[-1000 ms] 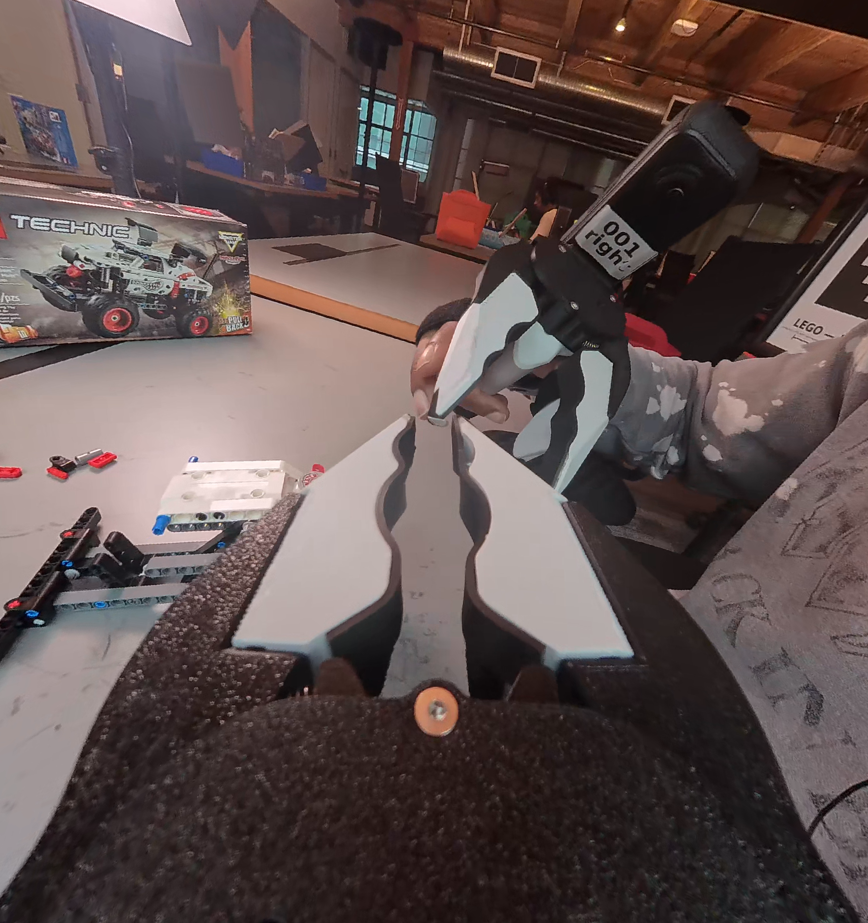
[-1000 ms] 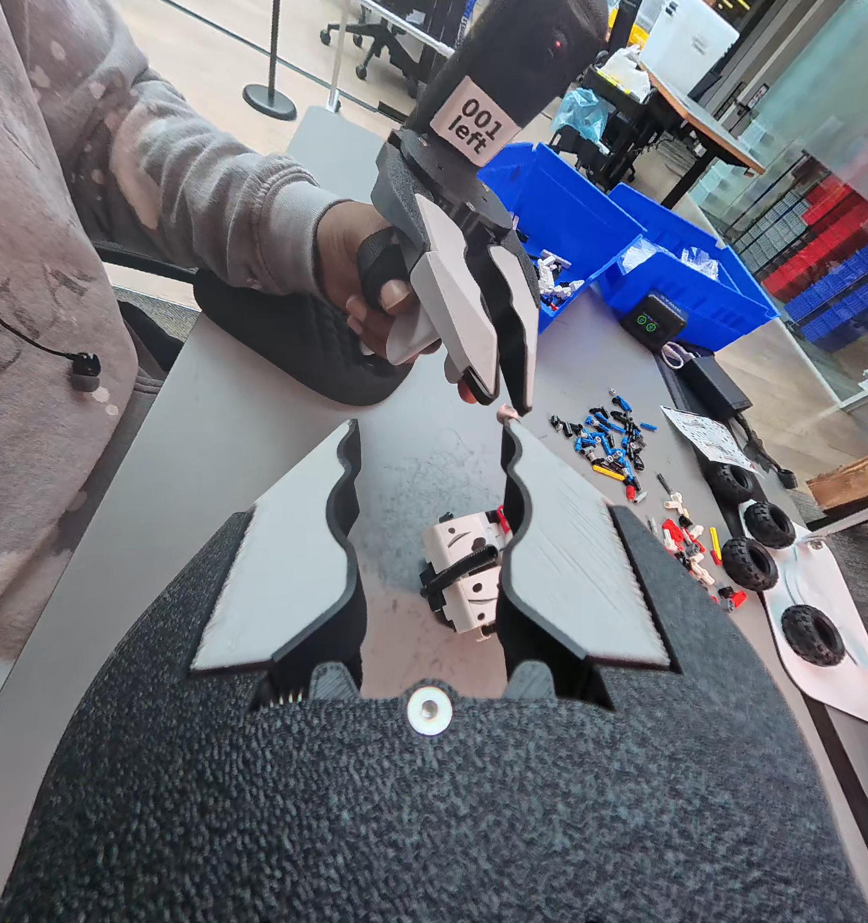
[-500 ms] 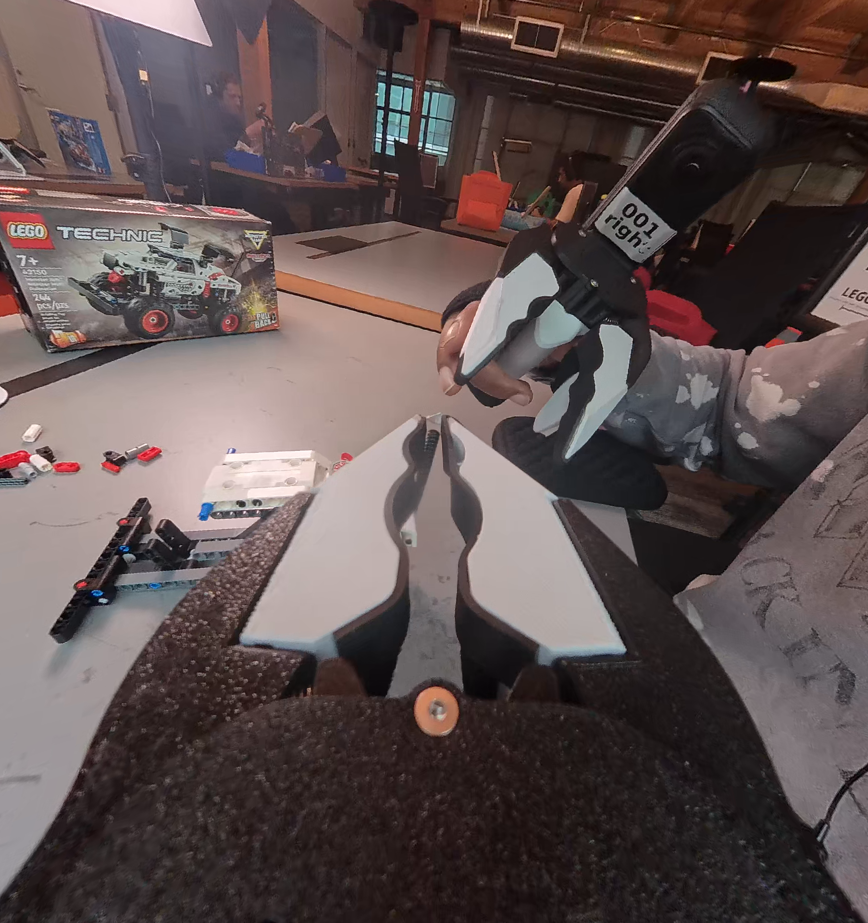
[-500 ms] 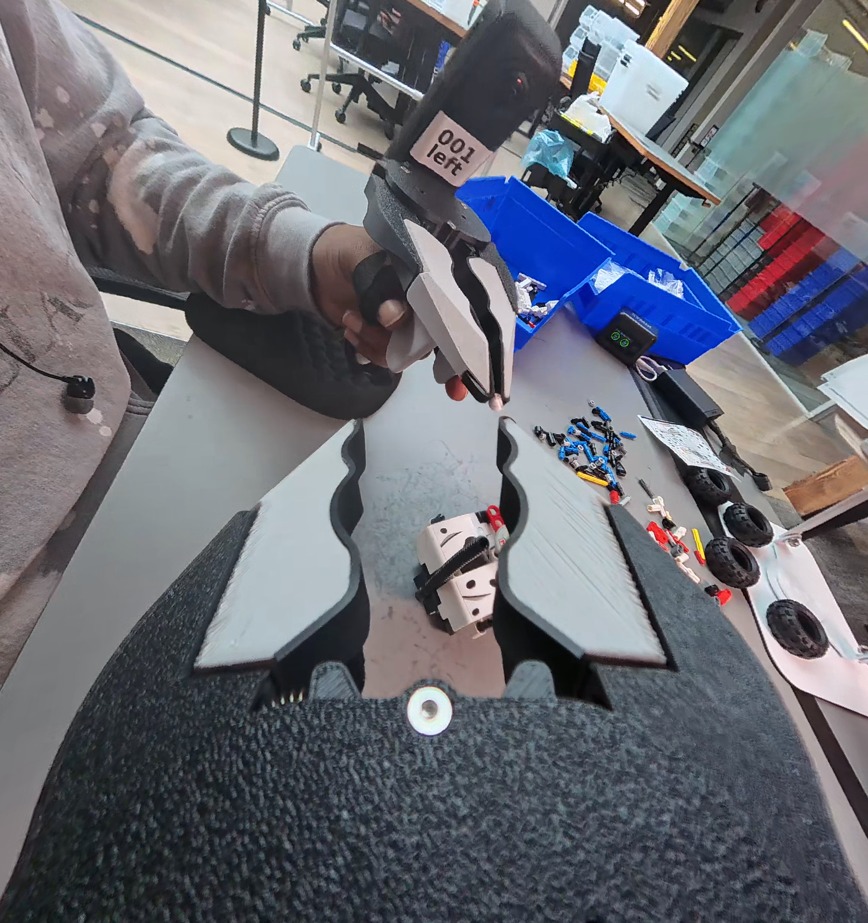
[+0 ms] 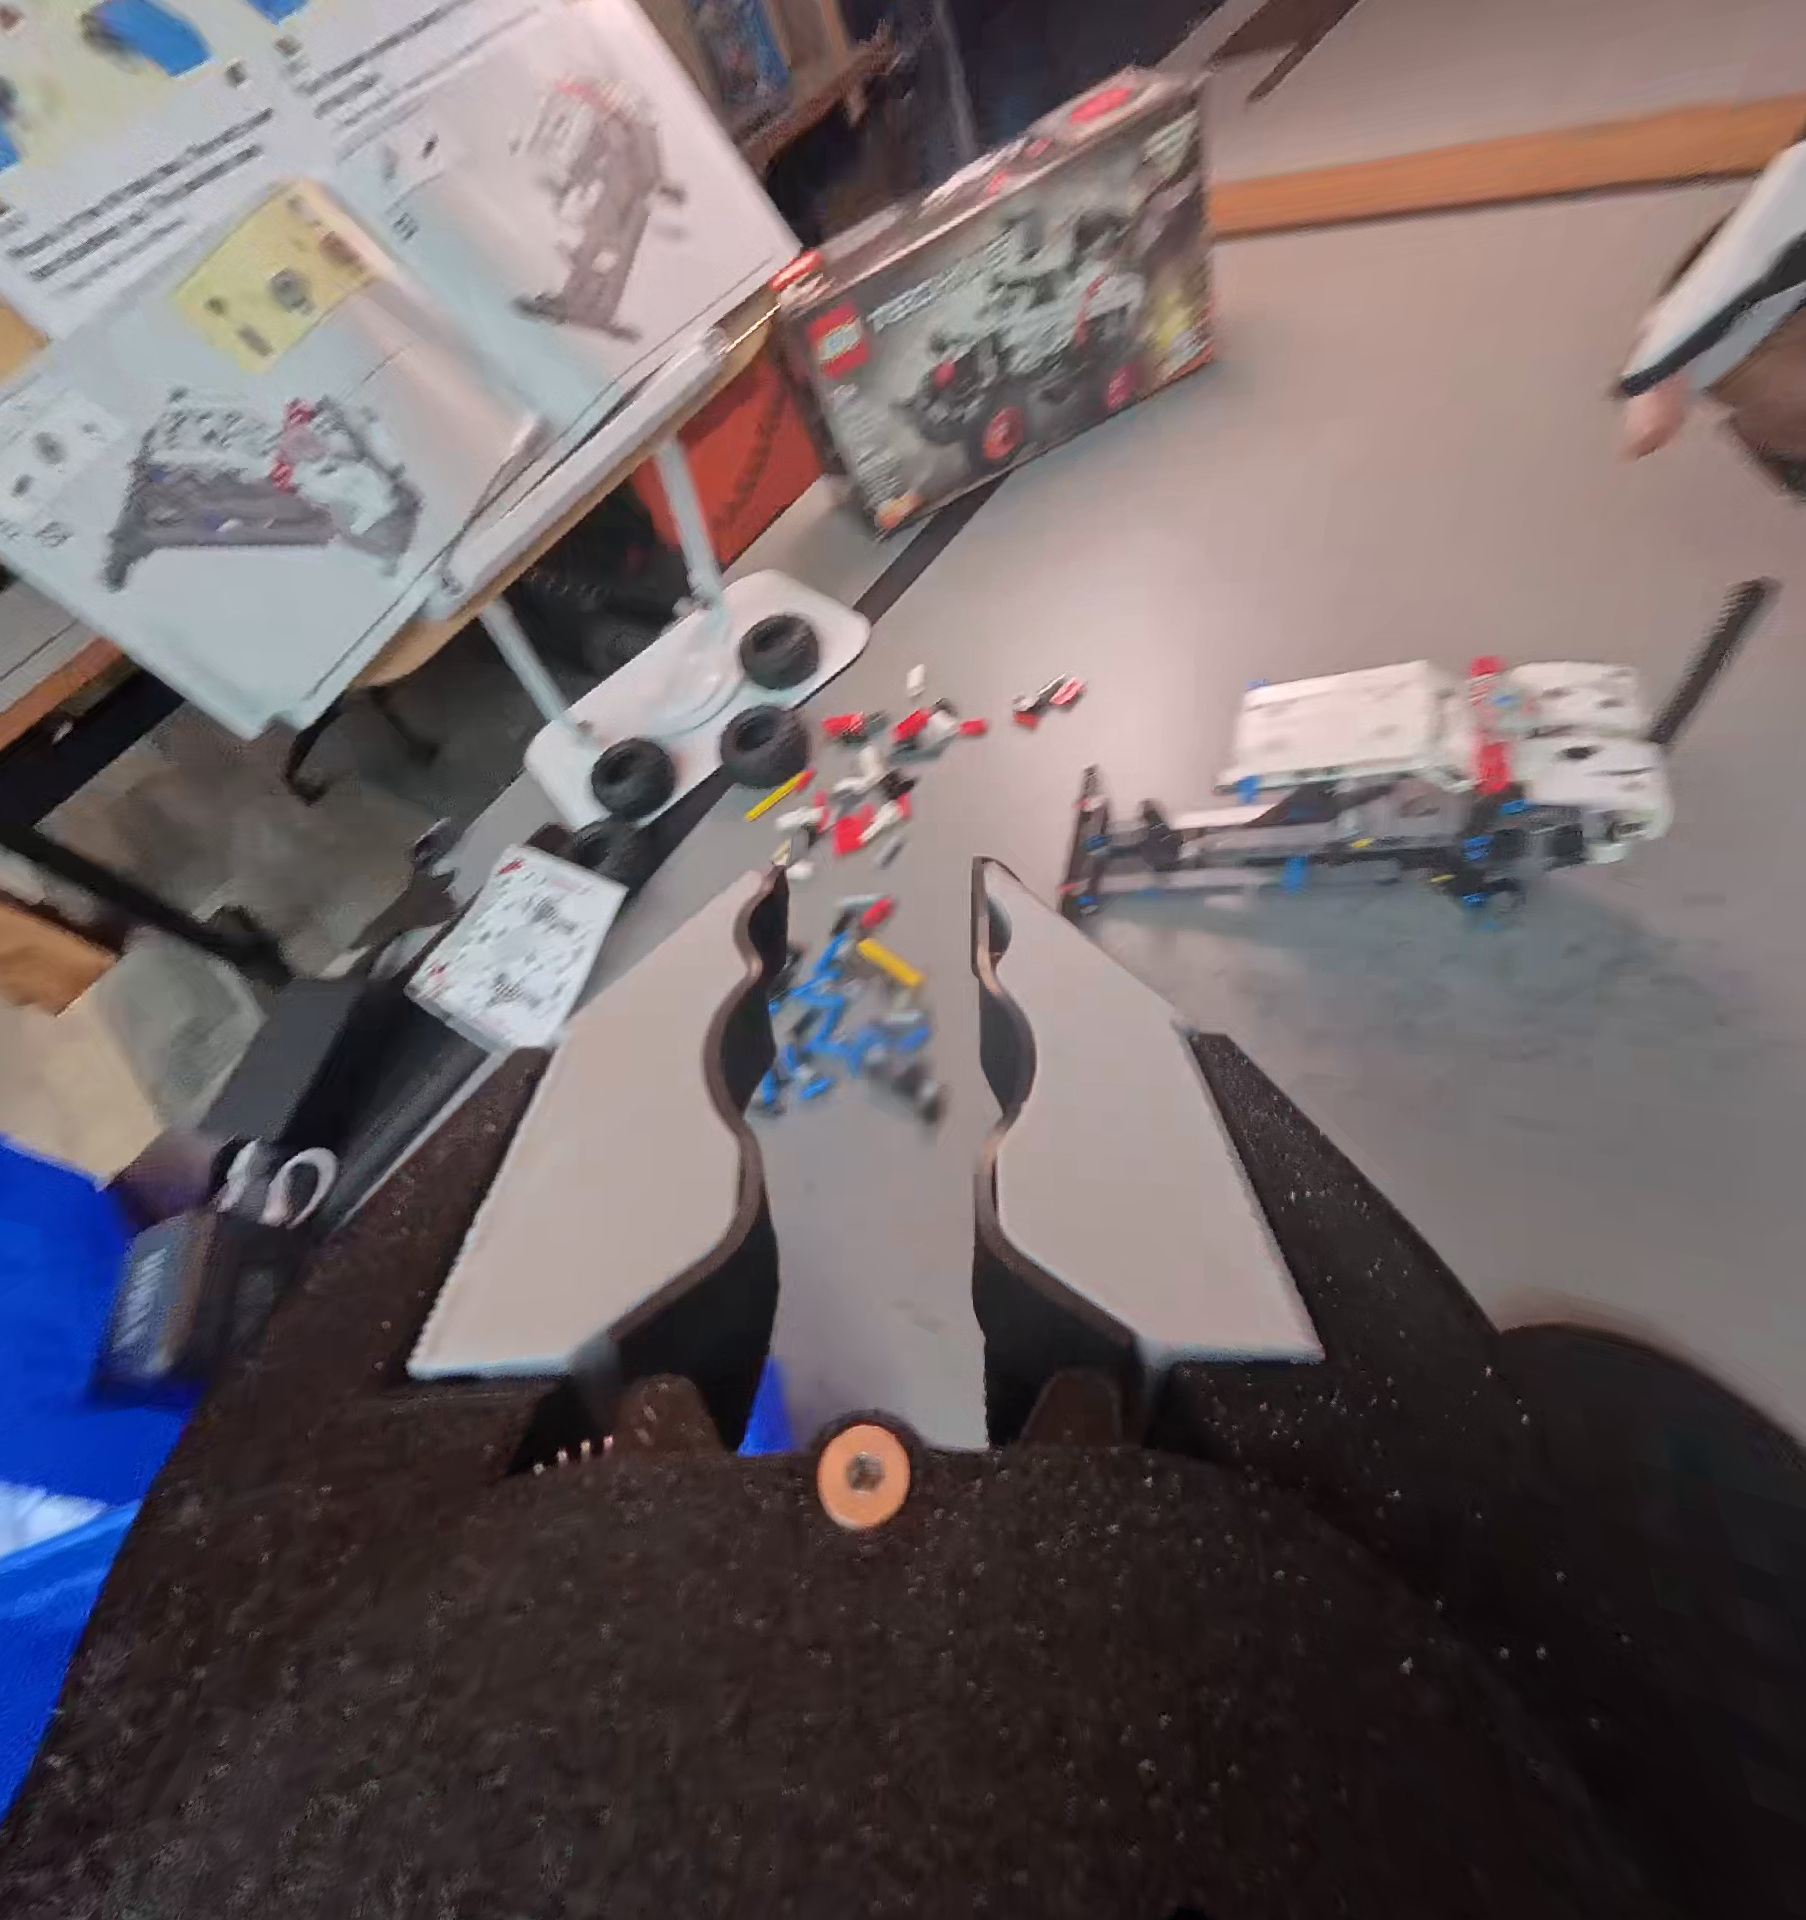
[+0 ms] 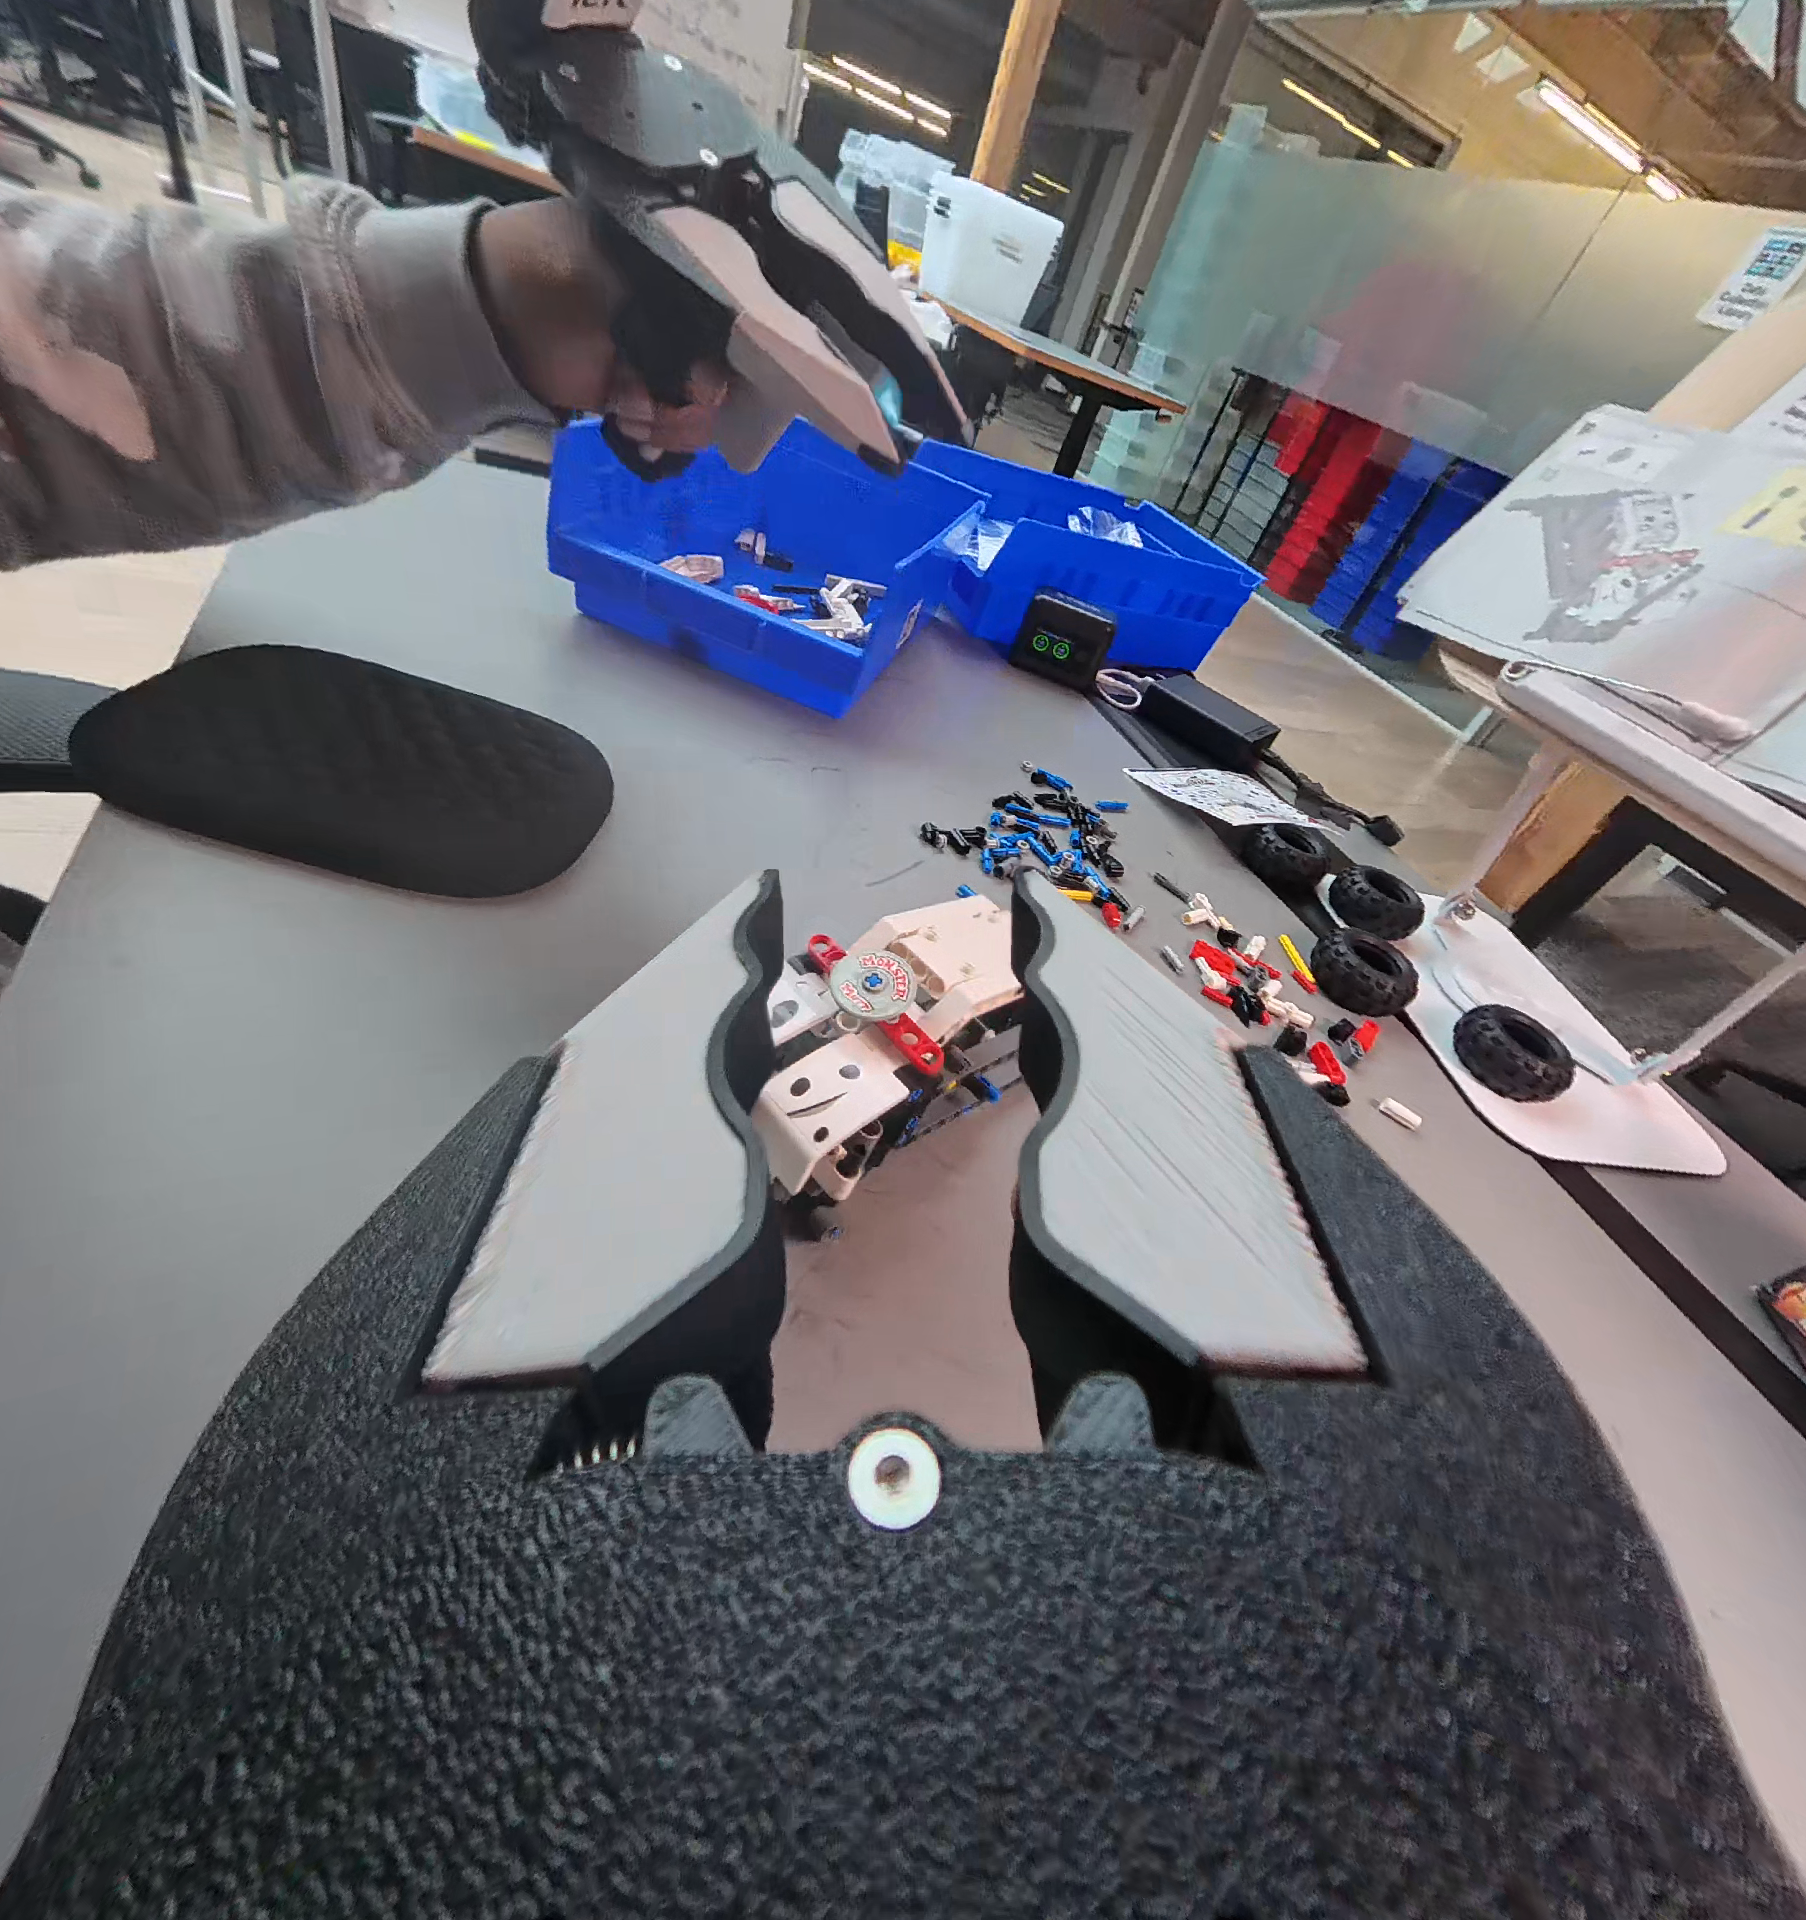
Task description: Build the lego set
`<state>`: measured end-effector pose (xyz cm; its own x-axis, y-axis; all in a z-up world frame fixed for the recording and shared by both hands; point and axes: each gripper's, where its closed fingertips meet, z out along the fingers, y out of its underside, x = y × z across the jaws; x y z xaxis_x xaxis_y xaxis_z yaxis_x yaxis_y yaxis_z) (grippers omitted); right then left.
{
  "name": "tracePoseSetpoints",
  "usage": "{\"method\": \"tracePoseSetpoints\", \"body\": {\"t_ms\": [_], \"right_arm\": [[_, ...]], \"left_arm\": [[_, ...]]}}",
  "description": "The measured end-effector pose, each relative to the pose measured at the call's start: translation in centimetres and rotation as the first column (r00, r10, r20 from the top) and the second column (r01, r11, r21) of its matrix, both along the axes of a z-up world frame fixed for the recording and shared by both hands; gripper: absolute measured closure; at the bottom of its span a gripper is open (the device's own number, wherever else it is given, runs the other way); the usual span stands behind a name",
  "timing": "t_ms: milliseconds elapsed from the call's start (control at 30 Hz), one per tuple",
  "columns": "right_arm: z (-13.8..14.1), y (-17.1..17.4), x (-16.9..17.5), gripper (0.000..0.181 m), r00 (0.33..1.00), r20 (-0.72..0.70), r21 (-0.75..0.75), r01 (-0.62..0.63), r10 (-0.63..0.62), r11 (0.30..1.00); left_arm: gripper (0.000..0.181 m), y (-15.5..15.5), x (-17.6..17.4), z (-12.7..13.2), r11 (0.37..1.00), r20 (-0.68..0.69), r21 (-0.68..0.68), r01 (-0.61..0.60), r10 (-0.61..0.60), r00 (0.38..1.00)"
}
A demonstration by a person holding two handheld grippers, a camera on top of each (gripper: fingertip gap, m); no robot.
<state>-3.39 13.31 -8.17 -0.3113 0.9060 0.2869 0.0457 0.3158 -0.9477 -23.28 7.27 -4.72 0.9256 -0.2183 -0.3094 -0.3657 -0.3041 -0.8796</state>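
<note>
white lego truck [image 6: 883, 1049] with red beam lies on the table, below the empty, wide-open right gripper [image 6: 894, 899]; left gripper [image 5: 873, 878] also gapes empty.

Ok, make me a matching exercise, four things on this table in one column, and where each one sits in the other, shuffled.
Things:
1. black rubber tyres
2. small blue and black pins
3. white and red loose parts
4. white truck body with round sticker disc

Places:
A. inside the blue plastic bin
B. in front of the right gripper
C. by the white stand base
D. scattered on the grey table

Pairs: 1-C, 2-D, 3-A, 4-B
</note>
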Motion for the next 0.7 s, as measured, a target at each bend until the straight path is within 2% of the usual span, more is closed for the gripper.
{"method": "tracePoseSetpoints", "body": {"t_ms": [100,167,233,300,433,567,700], "right_arm": [[0.0,1.6,-0.2,0.141,0.999,-0.016,-0.044,0.046,-0.047,0.998],[0.0,2.6,-0.4,0.143,0.996,-0.031,-0.077,0.076,-0.079,0.994],[-0.2,3.5,-0.4,0.146,0.993,-0.037,-0.107,0.105,-0.11,0.989],[-0.6,4.3,-0.4,0.147,0.991,-0.032,-0.126,0.127,-0.132,0.984],[-1.6,5.7,-0.5,0.149,0.984,-0.002,-0.141,0.178,-0.18,0.974],[-2.7,7.1,-0.8,0.152,0.976,0.037,-0.176,0.219,-0.215,0.96],[-3.8,8.3,-1.2,0.155,0.97,0.067,-0.198,0.241,-0.232,0.95]], "left_arm": [[0.143,0.3,-9.5,1.1,0.973,-0.012,-0.138,-0.183,0.183,0.983],[0.135,0.3,-16.4,0.9,0.922,0.023,-0.268,-0.279,0.295,0.955],[0.126,0.0,-22.2,-0.5,0.843,0.098,-0.443,-0.304,0.383,0.919],[0.123,0.1,-26.9,-1.7,0.781,0.191,-0.549,-0.299,0.465,0.864],[0.121,1.7,-33.7,-3.7,0.718,0.334,-0.637,-0.279,0.584,0.74],[0.115,3.1,-37.8,-5.5,0.697,0.433,-0.677,-0.235,0.636,0.639],[0.111,3.1,-40.7,-7.9,0.634,0.386,-0.73,-0.256,0.691,0.612]]}}
